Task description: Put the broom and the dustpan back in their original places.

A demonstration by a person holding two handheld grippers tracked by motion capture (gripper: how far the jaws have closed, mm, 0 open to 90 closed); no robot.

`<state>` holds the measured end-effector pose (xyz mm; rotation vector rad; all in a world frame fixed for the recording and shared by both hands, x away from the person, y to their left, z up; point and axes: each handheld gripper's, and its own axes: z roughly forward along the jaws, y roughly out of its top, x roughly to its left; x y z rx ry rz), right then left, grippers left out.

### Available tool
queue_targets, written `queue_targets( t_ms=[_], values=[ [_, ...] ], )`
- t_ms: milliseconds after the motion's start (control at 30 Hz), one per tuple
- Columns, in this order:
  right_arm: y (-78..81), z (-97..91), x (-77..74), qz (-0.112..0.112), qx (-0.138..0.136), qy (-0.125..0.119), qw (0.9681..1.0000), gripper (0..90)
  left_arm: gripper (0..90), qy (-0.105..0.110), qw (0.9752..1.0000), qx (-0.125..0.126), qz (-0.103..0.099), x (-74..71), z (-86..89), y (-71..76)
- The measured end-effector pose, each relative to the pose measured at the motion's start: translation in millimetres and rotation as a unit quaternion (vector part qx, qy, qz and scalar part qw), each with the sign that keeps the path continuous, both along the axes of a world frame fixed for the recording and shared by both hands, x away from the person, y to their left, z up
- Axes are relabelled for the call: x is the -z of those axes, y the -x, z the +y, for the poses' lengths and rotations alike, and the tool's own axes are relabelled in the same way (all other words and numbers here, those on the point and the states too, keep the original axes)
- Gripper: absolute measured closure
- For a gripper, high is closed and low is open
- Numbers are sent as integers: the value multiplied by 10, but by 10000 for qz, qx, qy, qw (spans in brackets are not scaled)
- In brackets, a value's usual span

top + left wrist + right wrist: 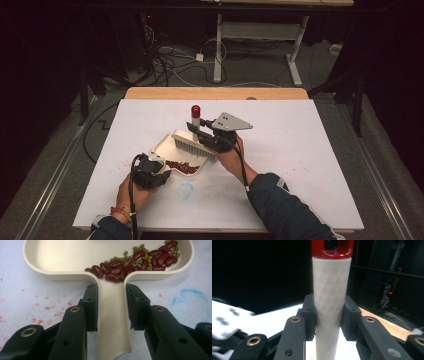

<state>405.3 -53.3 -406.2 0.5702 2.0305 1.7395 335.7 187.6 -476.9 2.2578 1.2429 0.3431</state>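
Your left gripper (111,305) pinches the handle of the dustpan (62,260), which lies flat on the table (300,150). The pan looks light, stiff and smooth, so keep it level: the beans (130,263) can roll. Right of the pan, your right gripper (329,315) pinches the brush (192,142) by its rigid handle, bristles over the pan.
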Motion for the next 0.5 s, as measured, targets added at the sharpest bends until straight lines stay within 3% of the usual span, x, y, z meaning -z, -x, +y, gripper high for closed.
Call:
queue_targets(
  t_ms=[67,167,267,500],
  values=[
    [59,-57,-58,-51,-72,-114,9999,696,637,7,10000,-20,-2,4,-2,-2],
    [125,-119,-148,-324,47,-77,9994,696,637,9,10000,-26,20,5,-3,-5],
    [118,-175,-189,-327,135,-92,9993,696,636,29,10000,-25,23,5,-2,-5],
    [38,-192,-158,-383,545,138,9977,695,637,34,10000,-26,35,3,3,-5]
  ],
)
